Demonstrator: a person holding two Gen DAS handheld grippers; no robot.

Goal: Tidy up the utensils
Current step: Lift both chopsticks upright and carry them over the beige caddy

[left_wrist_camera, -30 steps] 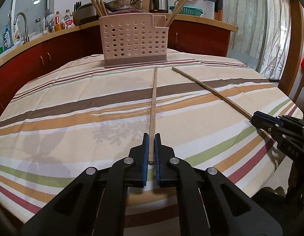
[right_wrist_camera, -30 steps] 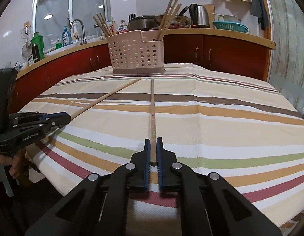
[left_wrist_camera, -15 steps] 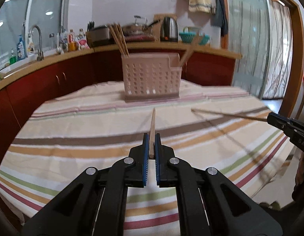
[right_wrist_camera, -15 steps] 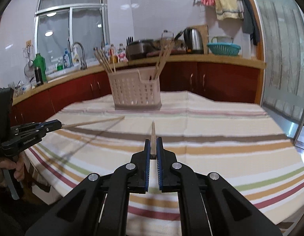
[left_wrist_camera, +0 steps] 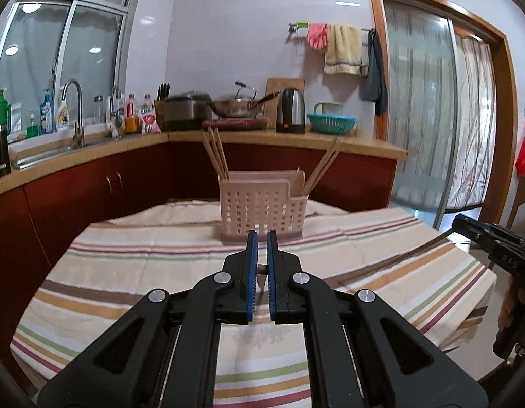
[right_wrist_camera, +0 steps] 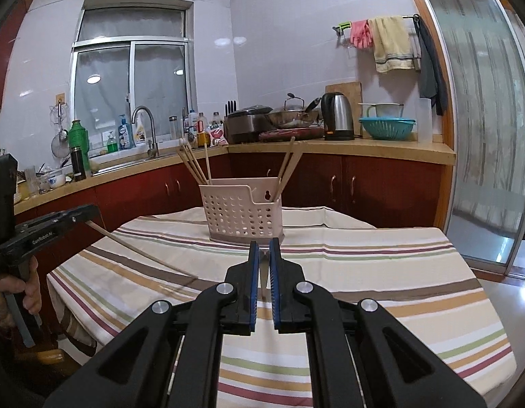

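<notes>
Striped tablecloth (left_wrist_camera: 126,272): one holder (right_wrist_camera: 242,214); two hand-held grippers, left (left_wrist_camera: 261,241), right (right_wrist_camera: 264,250), each clamped on one chopstick (right_wrist_camera: 143,251)

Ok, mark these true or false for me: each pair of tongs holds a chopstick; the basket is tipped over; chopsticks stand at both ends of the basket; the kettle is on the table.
1. The left tongs are shut on the first chopstick, the right tongs on the second chopstick. True.
2. The basket lies tipped on its side. False: it stands upright on the striped tablecloth.
3. Stored chopsticks stand at both ends of the basket. True.
4. The kettle sits on the table beside the basket. False: it stands on the counter behind.
</notes>
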